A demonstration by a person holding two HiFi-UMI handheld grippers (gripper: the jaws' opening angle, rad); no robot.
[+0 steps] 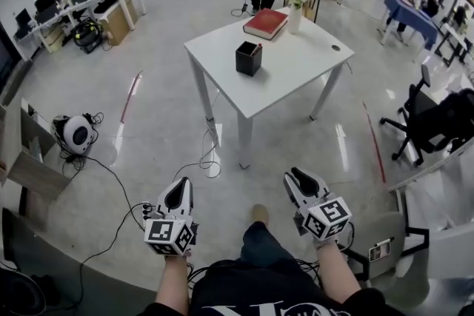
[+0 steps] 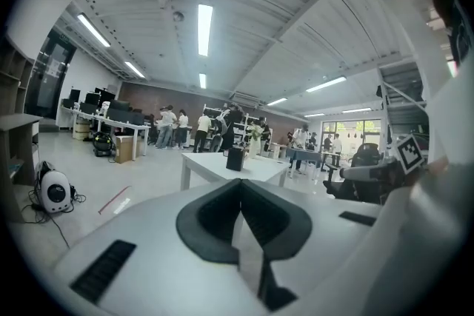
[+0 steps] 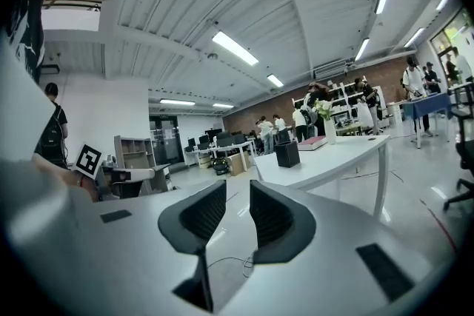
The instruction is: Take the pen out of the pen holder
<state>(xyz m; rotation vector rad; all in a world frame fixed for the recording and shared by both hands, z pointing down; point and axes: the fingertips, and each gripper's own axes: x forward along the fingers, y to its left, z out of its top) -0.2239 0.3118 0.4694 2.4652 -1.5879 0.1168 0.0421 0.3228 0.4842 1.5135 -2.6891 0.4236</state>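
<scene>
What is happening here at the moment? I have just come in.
A person stands on the open floor, some way short of the white table, holding a gripper in each hand, both pointed toward it. The left gripper has its jaws together. The right gripper has its jaws apart with nothing between them. The black pen holder sits on the table with the pen in it, near a red book. Neither gripper touches anything.

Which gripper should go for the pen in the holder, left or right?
Right, probably. The right gripper has its jaws apart and empty; the left gripper is shut. Both hang well short of the pen holder, about equally far.
</scene>
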